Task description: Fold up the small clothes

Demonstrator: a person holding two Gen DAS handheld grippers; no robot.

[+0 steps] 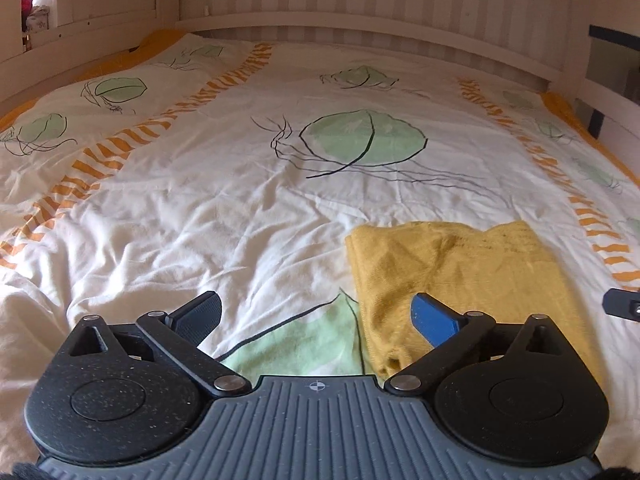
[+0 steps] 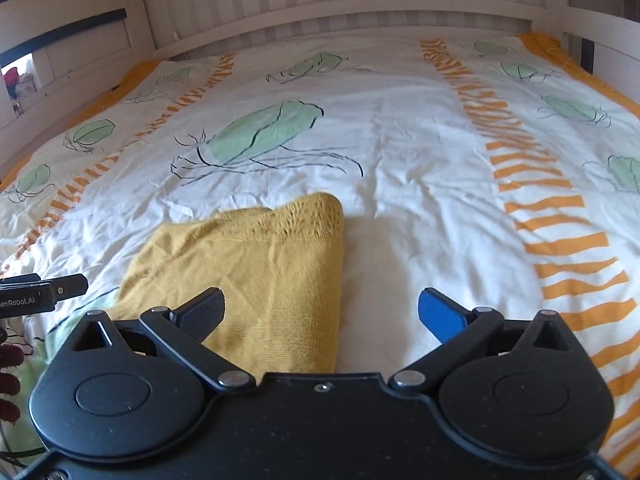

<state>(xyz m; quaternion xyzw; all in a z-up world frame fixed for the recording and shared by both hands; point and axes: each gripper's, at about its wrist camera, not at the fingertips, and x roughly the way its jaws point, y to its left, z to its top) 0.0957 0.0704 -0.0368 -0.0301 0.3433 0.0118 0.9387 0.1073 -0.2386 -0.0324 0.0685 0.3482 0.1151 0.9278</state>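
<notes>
A mustard yellow knitted garment [image 1: 460, 276] lies folded on the bed cover; it also shows in the right wrist view [image 2: 256, 276]. My left gripper [image 1: 316, 316] is open and empty, its blue finger [image 1: 434, 320] over the garment's left edge and its black finger [image 1: 198, 316] over the bare cover. My right gripper [image 2: 322, 314] is open and empty, its black finger [image 2: 202, 314] over the garment's near right part and its blue finger [image 2: 442, 314] over the white cover. Each gripper's tip shows at the edge of the other's view.
The bed cover [image 1: 200, 208] is white with green leaf prints and orange striped bands, and wrinkled. A white slatted bed frame [image 1: 360, 28] runs along the far side and both ends. The left gripper's tip [image 2: 44, 290] is at the left of the right wrist view.
</notes>
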